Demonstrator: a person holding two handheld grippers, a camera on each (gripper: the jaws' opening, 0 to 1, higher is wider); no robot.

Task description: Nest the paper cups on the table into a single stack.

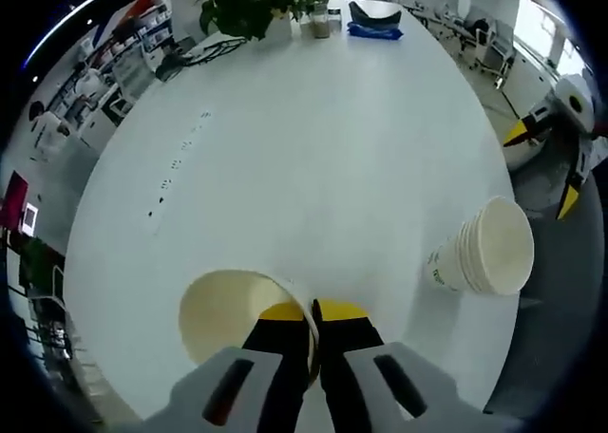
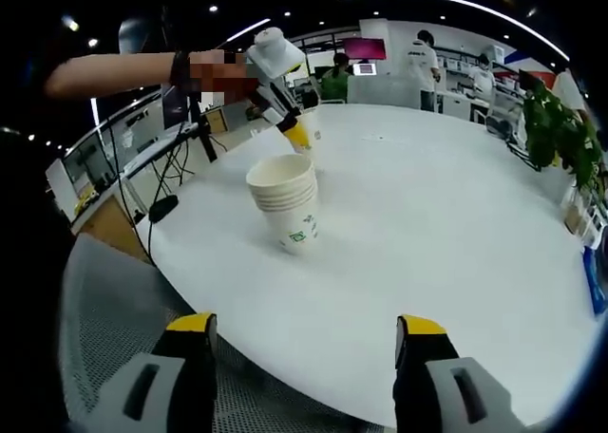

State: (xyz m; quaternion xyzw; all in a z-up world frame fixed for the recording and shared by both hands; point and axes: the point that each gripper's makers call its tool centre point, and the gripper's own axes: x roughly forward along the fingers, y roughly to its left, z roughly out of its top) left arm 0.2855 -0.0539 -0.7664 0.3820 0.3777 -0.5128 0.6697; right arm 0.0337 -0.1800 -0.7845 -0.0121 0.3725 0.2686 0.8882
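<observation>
A white paper cup (image 1: 233, 310) is pinched by its rim between the jaws of my left gripper (image 1: 314, 311), its mouth facing the camera, just above the white table (image 1: 313, 148). A nested stack of several paper cups (image 1: 484, 248) lies to the right of it. In the right gripper view the same stack (image 2: 285, 200) stands upright near the table's edge (image 2: 285, 357). Beyond it, a person's hand holds the left gripper (image 2: 296, 134) with the cup. My right gripper (image 2: 306, 329) is open with nothing between its jaws, short of the stack and over the table's edge. It also appears at the right (image 1: 543, 167).
A potted plant (image 1: 252, 1), a small jar (image 1: 320, 22) and a blue and black item (image 1: 375, 25) stand at the table's far end. A grey mesh chair (image 2: 104, 310) is below the right gripper. People (image 2: 423, 53) and desks are in the background.
</observation>
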